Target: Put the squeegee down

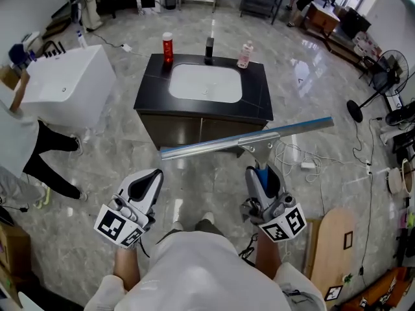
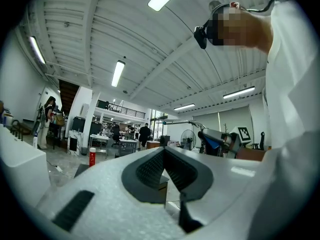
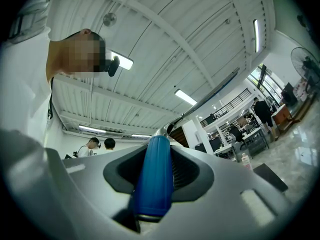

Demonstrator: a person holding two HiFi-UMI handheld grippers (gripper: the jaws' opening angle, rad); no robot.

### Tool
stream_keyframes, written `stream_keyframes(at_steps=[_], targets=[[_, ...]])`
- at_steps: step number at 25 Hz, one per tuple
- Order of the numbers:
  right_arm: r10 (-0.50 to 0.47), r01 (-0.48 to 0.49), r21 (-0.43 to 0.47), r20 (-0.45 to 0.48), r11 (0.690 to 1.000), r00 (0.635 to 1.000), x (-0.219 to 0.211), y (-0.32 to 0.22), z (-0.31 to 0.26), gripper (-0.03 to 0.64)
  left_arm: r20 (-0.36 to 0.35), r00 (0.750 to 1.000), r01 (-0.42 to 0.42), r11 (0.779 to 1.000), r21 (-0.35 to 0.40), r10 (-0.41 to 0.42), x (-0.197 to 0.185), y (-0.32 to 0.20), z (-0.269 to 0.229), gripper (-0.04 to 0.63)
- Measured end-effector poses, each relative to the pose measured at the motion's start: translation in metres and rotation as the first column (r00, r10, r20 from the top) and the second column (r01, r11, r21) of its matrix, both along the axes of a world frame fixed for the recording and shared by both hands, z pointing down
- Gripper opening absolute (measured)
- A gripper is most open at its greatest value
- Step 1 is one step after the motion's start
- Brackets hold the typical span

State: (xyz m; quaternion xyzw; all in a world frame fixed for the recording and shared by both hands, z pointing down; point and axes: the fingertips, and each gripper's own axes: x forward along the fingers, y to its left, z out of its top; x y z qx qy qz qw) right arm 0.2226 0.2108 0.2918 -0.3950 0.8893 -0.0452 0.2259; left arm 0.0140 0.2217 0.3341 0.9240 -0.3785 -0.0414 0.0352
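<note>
The squeegee has a long metal blade (image 1: 246, 138) with a blue strip and a blue handle (image 1: 262, 175). My right gripper (image 1: 264, 181) is shut on that handle and holds the blade crosswise in the air, in front of the black vanity counter (image 1: 152, 86). In the right gripper view the blue handle (image 3: 154, 179) sits between the pads, and the blade (image 3: 210, 96) runs up and to the right. My left gripper (image 1: 146, 183) hangs beside it at the left, shut and empty. In the left gripper view its pads (image 2: 150, 169) meet with nothing between them.
The vanity holds a white basin (image 1: 204, 83), a red bottle (image 1: 168, 47), a black tap (image 1: 209, 49) and a pink bottle (image 1: 245, 54). A white tub (image 1: 65, 86) and a person (image 1: 26, 154) are at the left. Cables (image 1: 305, 164), a fan (image 1: 379, 83) and a wooden board (image 1: 337, 238) are at the right.
</note>
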Motion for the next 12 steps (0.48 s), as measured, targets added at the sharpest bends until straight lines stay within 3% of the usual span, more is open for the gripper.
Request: stream_keyframes(at_steps=[12], targets=[[-0.051, 0.05, -0.033, -0.005, 0.998, 0.999, 0.034, -0.039, 0.024, 0.146, 0.039, 0.996, 0.081, 0.996, -0.03, -0.079, 0.033, -0.029, 0.018, -0.002]])
